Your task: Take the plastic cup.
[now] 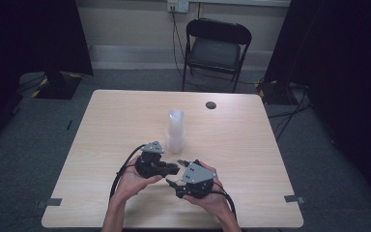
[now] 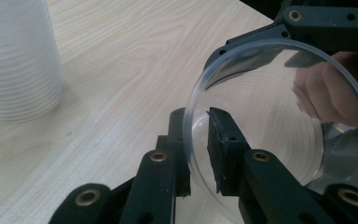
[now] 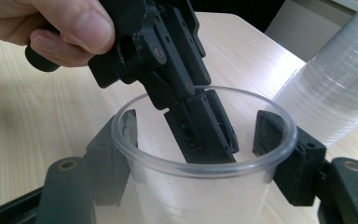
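The left tongs pinch the rim of a single clear plastic cup, one jaw inside the wall. The right tongs clasp its body from outside, near the surface's near edge (the tall stack of clear plastic cups stands mid-surface). Best, I judge, to loosen one grip before pulling.

Clear cup's base below the frame edge; cup stack's top cropped.
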The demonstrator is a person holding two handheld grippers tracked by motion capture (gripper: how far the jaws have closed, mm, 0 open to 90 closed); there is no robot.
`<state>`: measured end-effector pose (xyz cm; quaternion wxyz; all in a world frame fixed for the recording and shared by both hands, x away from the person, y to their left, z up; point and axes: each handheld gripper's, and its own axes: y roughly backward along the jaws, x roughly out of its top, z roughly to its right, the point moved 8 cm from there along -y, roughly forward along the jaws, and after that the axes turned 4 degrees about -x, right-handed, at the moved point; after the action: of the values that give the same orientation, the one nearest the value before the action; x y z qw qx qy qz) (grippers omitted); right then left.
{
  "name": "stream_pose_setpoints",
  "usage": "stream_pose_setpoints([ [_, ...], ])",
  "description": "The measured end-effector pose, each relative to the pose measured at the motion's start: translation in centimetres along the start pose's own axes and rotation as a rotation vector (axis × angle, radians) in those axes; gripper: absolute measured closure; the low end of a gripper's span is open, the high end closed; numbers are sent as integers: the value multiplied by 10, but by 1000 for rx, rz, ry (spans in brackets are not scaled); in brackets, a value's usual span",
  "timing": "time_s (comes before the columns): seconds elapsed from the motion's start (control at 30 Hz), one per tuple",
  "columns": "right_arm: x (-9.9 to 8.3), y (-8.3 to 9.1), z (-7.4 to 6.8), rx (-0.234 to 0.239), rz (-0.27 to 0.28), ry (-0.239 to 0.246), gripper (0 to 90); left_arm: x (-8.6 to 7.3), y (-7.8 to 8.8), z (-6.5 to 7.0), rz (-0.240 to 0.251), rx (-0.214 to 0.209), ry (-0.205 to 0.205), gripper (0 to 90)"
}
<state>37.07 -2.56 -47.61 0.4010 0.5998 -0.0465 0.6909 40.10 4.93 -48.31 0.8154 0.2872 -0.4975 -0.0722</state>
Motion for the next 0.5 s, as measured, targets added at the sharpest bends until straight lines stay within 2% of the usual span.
stream_pose_setpoints([
  [0.17,-2,-1,2,-9,-8,-9,307,-1,-1,0,11,-13,15,743],
  [0.27,-3,-1,3,-17,-14,-15,308,-1,0,-1,22,-5,18,727],
  [0.5,-5,0,8,-31,-19,-34,310,3,5,0,75,-6,17,664],
])
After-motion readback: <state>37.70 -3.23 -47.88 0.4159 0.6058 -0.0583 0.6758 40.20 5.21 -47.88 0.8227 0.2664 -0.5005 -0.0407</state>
